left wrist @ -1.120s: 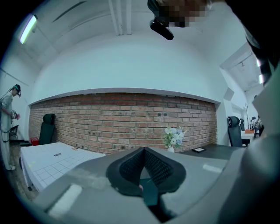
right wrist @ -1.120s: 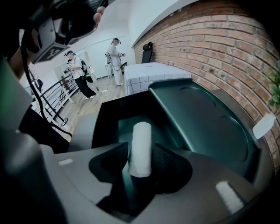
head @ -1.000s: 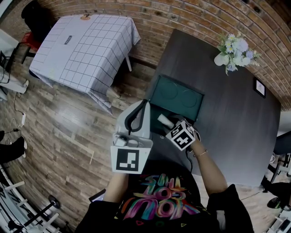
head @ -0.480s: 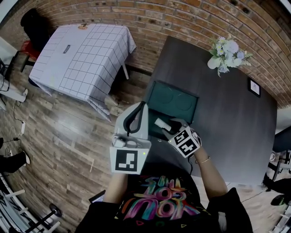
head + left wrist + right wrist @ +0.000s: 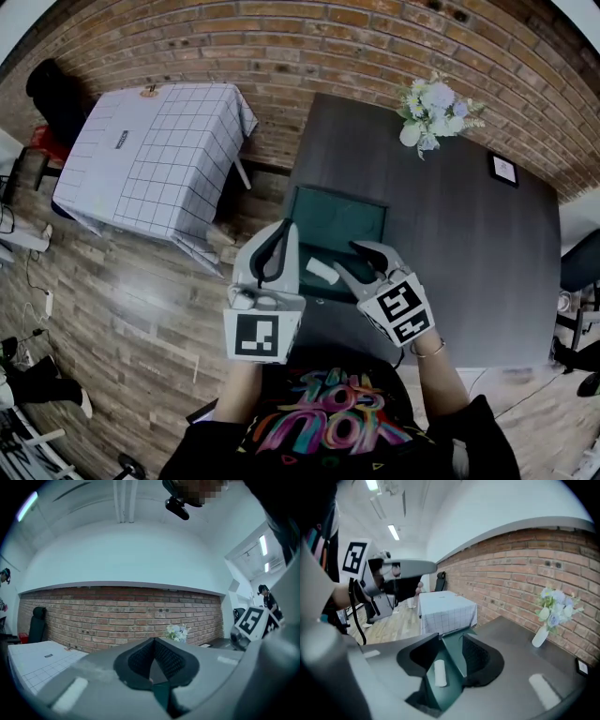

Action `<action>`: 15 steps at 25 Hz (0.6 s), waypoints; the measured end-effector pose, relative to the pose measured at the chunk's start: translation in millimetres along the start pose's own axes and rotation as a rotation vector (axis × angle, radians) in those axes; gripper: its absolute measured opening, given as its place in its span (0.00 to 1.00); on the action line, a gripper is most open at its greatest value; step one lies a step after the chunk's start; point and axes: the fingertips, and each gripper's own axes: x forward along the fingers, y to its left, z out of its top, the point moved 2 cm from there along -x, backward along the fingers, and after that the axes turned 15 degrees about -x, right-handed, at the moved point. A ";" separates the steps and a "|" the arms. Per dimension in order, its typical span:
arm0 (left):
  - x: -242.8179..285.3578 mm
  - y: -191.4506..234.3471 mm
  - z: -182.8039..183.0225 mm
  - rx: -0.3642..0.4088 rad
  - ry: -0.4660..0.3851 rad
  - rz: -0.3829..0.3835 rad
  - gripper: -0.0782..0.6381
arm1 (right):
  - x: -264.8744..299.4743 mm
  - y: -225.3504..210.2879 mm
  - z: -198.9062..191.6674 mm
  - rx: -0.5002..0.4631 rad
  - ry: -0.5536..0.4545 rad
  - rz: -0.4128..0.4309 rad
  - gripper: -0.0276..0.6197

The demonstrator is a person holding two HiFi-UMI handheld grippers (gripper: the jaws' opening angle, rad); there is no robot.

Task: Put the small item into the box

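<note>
Right tongs hang over the open green box, jaws apart and closing with the pads pressing on nothing; between them we see the small white roll lying loose on the box floor. We read its long axis as flat, running roughly along these tongs' own line, far end toward the raised lid. Our left tongs are closed with nothing in them, held beside the box's left side. The box sits near the left edge of the dark desk.
</note>
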 end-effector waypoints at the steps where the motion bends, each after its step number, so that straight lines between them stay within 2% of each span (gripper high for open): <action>1: 1.0 -1.5 0.6 0.000 0.002 -0.006 0.11 | -7.6 -5.8 6.6 0.002 -0.017 -0.024 0.29; 8: 11.2 -12.6 6.3 0.012 -0.003 -0.051 0.11 | -66.0 -50.9 37.9 0.037 -0.128 -0.207 0.22; 15: 17.2 -19.7 7.3 0.018 0.002 -0.072 0.11 | -126.8 -89.9 43.2 0.095 -0.220 -0.428 0.11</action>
